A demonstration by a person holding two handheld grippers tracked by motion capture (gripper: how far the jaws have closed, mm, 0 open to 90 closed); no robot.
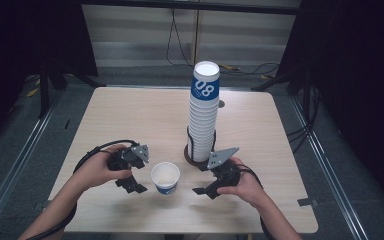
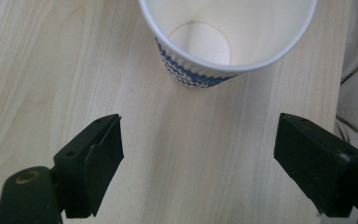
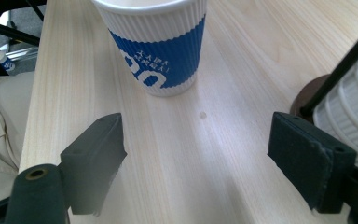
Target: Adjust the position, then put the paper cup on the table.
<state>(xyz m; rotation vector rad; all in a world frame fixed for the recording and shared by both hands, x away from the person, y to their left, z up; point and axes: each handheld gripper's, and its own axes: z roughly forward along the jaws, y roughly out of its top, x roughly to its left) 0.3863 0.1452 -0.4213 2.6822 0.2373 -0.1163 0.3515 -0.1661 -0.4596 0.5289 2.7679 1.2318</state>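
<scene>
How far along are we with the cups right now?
Done: one cup stands upright on the table, apart from the tall stack in its holder. In hand: nothing; the left gripper and right gripper flank the cup with jaws open, not touching it. Left: probably gripping this cup, and handling the many cups in the stack.

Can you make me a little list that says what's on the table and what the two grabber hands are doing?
single cup: white and blue paper cup standing upright, empty, near the front of the table
cup stack: tall stack of paper cups on a round dark holder
left gripper: open, beside the single cup, not touching it
right gripper: open, on the cup's other side, not touching it
</scene>
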